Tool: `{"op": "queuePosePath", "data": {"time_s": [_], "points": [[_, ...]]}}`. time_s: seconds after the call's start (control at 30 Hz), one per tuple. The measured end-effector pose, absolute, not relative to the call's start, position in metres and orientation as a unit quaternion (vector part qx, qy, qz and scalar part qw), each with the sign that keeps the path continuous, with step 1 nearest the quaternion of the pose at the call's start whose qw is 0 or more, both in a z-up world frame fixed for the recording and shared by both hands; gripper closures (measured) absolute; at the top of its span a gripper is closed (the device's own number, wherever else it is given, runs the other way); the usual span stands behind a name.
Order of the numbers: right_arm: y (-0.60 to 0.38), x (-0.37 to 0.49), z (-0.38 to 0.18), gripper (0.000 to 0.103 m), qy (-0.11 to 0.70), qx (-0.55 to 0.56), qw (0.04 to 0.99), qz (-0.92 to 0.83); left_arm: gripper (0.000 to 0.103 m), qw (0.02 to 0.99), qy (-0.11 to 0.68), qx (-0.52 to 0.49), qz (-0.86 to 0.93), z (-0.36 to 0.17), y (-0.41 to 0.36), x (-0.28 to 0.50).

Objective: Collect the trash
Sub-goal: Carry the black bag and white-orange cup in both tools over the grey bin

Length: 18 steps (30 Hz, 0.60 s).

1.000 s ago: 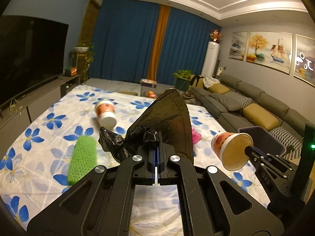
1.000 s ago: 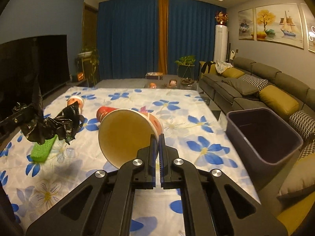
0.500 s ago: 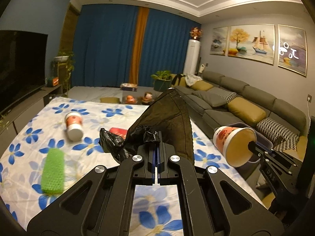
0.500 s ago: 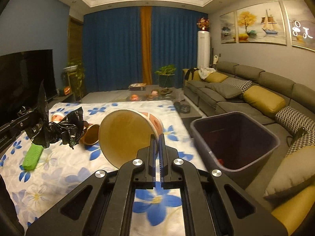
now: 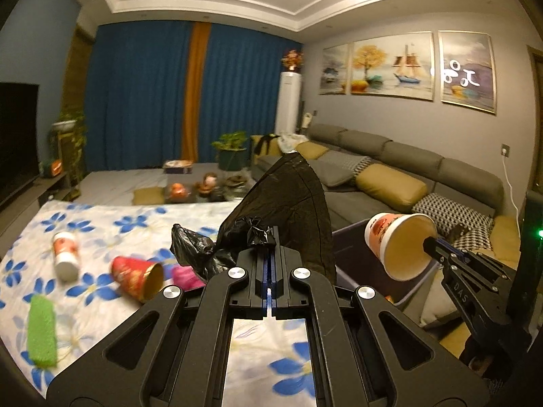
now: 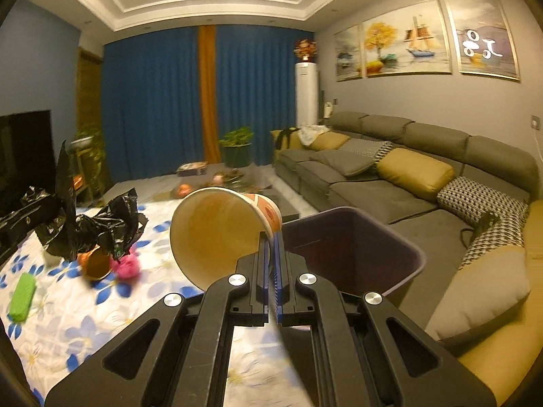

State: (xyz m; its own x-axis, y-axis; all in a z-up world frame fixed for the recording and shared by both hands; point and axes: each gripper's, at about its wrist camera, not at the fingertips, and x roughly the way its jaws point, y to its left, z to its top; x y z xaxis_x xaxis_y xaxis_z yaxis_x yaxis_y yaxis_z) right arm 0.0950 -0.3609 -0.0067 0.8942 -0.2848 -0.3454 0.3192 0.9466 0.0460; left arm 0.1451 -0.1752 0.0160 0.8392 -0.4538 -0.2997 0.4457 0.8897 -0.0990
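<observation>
Both hands have been swung toward the bin (image 6: 356,247): a paper cup (image 6: 217,234) is pinched in the right gripper (image 6: 271,254) just beside it, a black bag (image 5: 288,217) in the left gripper (image 5: 270,257), so dumping looks close.

Floral sheet (image 5: 101,224): 2 cups (image 5: 137,278), green sponge (image 5: 41,334).

— Against the right wall? Long grey sofa (image 6: 400,173), mustard cushion (image 6: 415,173) and checked cushions on it.
— Above it? Three framed paintings (image 5: 405,64), one with a sailing boat.
— Far end? Blue curtains (image 6: 156,101) with an orange strip, white standing air conditioner (image 5: 288,101), potted plant (image 6: 237,146).
— Left edge? Dark television (image 5: 17,139).
</observation>
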Motion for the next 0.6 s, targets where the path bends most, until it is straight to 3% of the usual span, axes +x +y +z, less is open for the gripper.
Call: {"op": "queuePosePath", "data": {"time_s": [0.6], "points": [[-0.445,0.103,-0.010,0.099,0.157,0.088,0.961,-0.210,0.103,0.935,0.162,0.006,-0.316,0.004,-0.288,0.174]]}}
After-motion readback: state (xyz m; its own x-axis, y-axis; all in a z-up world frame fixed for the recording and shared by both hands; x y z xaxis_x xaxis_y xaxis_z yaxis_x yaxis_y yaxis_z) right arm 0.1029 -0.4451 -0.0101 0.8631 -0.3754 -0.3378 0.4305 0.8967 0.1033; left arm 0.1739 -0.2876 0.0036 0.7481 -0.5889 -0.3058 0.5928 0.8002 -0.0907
